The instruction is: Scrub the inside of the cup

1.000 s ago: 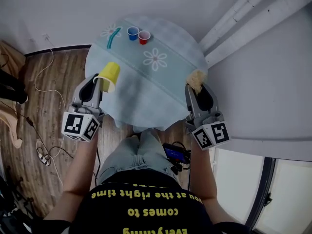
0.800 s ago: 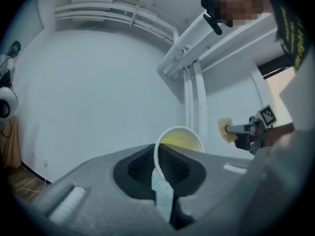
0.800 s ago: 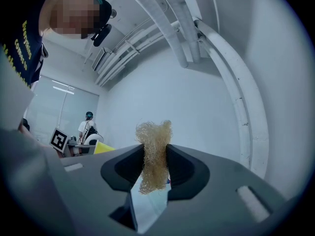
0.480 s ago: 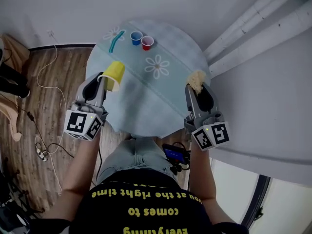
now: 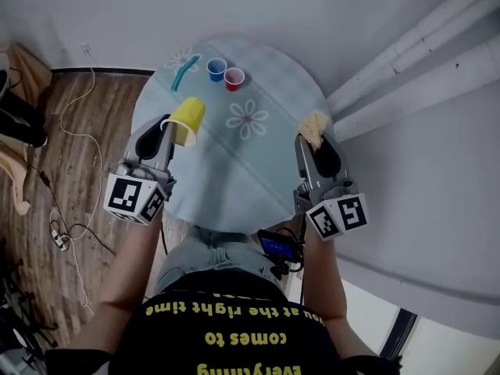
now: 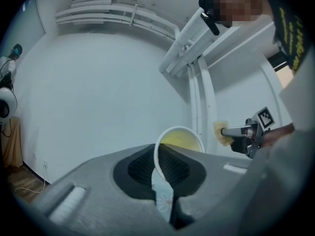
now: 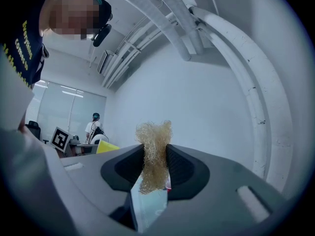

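**Q:** What does the left hand-held gripper [image 5: 167,128] hold?

**A:** It is pinched on the rim wall of the yellow cup [image 5: 188,117]. The cup lies sideways in the air over the left part of the round worktop [image 5: 234,174], mouth turned back toward the person, presumably so the inside stays reachable.

**Q:** And the right hand-held gripper [image 5: 313,141]?

**A:** It is clamped on a tan fibrous scrubber [image 5: 316,125], tuft protruding forward and well apart from the cup. Scrubbing has not yet begun.

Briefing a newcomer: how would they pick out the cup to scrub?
Start at the round pale-blue table. Near its left edge the left tongs pinch the rim of a yellow cup, tipped sideways. The blue cup and red cup farther back are much smaller.
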Demonstrator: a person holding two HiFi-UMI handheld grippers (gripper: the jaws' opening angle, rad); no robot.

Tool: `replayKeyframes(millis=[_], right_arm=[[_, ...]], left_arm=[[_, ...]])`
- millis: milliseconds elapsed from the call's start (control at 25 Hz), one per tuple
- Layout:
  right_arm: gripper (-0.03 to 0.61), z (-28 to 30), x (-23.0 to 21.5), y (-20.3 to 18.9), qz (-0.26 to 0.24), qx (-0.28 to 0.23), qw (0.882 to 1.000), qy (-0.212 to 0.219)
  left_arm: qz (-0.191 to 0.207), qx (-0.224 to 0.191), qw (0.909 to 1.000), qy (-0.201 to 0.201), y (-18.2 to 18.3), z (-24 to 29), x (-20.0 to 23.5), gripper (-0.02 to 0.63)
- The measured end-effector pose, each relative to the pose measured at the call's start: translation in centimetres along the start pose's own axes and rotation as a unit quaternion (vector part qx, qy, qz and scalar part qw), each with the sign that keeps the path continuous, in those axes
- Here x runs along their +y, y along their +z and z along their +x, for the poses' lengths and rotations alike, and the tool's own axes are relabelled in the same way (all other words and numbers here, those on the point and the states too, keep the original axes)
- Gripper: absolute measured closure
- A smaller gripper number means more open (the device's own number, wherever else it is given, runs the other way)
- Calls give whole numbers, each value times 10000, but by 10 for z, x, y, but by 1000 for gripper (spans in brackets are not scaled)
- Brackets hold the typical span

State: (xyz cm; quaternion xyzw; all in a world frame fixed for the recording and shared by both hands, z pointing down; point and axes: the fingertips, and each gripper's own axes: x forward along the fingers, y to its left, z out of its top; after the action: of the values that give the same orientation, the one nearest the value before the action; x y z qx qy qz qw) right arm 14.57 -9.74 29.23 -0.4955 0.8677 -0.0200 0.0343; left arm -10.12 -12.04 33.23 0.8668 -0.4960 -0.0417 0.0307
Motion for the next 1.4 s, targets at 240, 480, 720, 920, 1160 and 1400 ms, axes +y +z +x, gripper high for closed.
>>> replayKeyframes(millis=[240,480,720,920,1160,1400], right_arm=[[442,10,-13,-5,62,43,9996,258],[442,22,-9,-10,160,84,9994,311],[442,24,-2,-7,184,36,9997,126],[442,30,8,-7,131,74,9998,145],[442,46,38,-12,71,235,9983,523],[442,59,63,-19,33,334,9953,914]], left_arm=[[-15,54,10000,78,-3,14,-14,595],[-14,203,9998,-77,-9,15,-19,595],[-13,264,9990,-356,-9,16,-20,595],[46,127,9987,-489,-2,21,-17,595],[77,72,9976,-685,-4,21,-20,595],[144,-172,9945,-1023,1,21,-31,595]])
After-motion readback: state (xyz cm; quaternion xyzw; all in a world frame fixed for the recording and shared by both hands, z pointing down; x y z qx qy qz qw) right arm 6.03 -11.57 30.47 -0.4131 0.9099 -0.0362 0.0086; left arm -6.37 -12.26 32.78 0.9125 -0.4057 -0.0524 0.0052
